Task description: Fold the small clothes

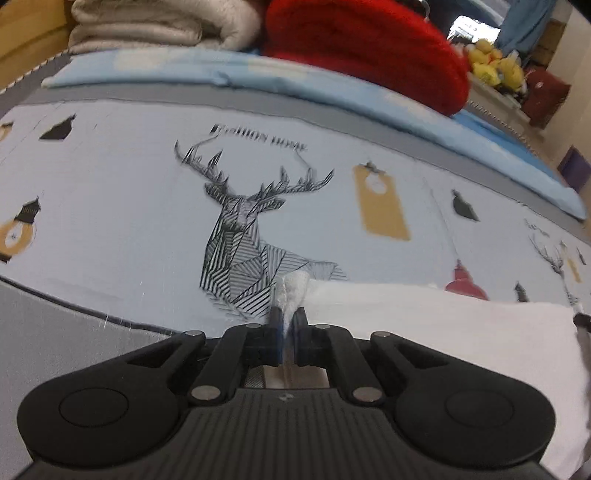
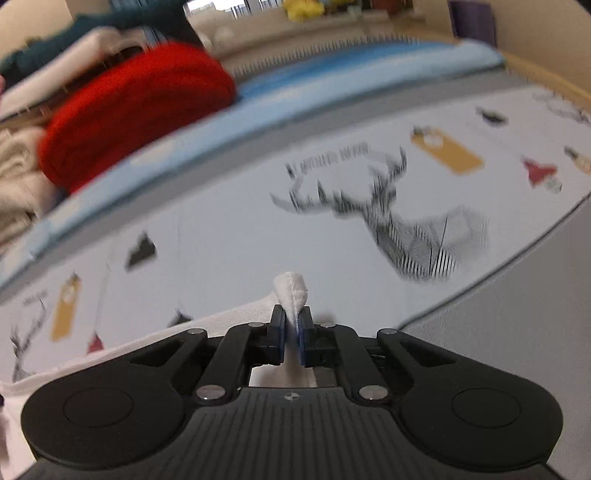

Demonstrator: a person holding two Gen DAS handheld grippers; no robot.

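A white cloth (image 1: pixel 461 325) lies on the pale bed sheet with the deer print (image 1: pixel 243 236). My left gripper (image 1: pixel 288 319) is shut on one corner of it, and a pinched tuft of white fabric sticks up between the black fingers. The cloth spreads to the right of that gripper. In the right wrist view my right gripper (image 2: pixel 291 321) is shut on another corner of the white cloth (image 2: pixel 236 317), with a tuft standing up above the blue pads. There the cloth runs off to the left and under the gripper body.
A red folded blanket (image 1: pixel 365 48) and a beige one (image 1: pixel 159 26) are stacked at the far side, on a light blue quilt (image 1: pixel 258 74). The grey border of the sheet (image 2: pixel 517 314) curves near the front. Yellow soft toys (image 1: pixel 495 62) sit on a far shelf.
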